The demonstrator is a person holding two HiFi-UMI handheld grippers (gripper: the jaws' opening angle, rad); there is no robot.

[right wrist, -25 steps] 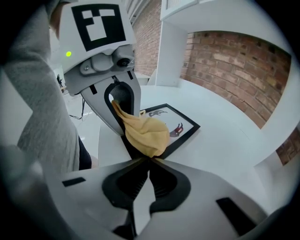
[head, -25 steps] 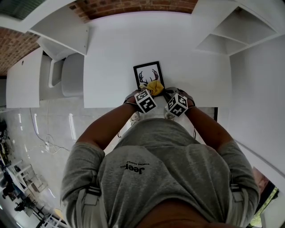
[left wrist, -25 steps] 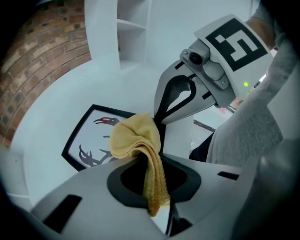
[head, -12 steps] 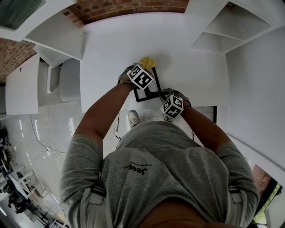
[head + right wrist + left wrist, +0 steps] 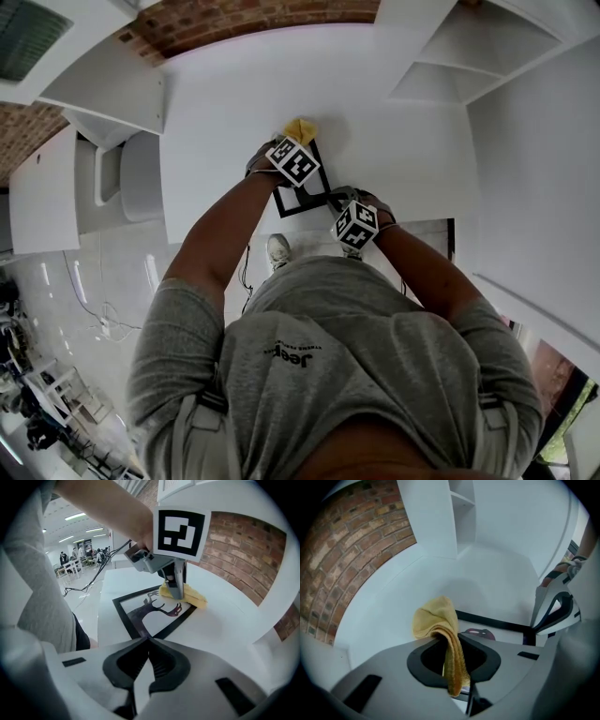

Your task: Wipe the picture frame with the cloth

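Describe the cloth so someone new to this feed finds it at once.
On the white table lies a black picture frame with an antler print. At its far corner, the left hand-held gripper pinches the cloth: a small, crumpled yellow rag, the only soft, coloured thing there.

The only word that can be read is the brand "Jeep", printed dark on the person's grey T-shirt. In the head view it sits upside down, on the near side of the picture frame. A finer line beside it is too small to read. The left marker cube, over the picture frame, and the right marker cube, at its near corner, bear only black-and-white square patterns.
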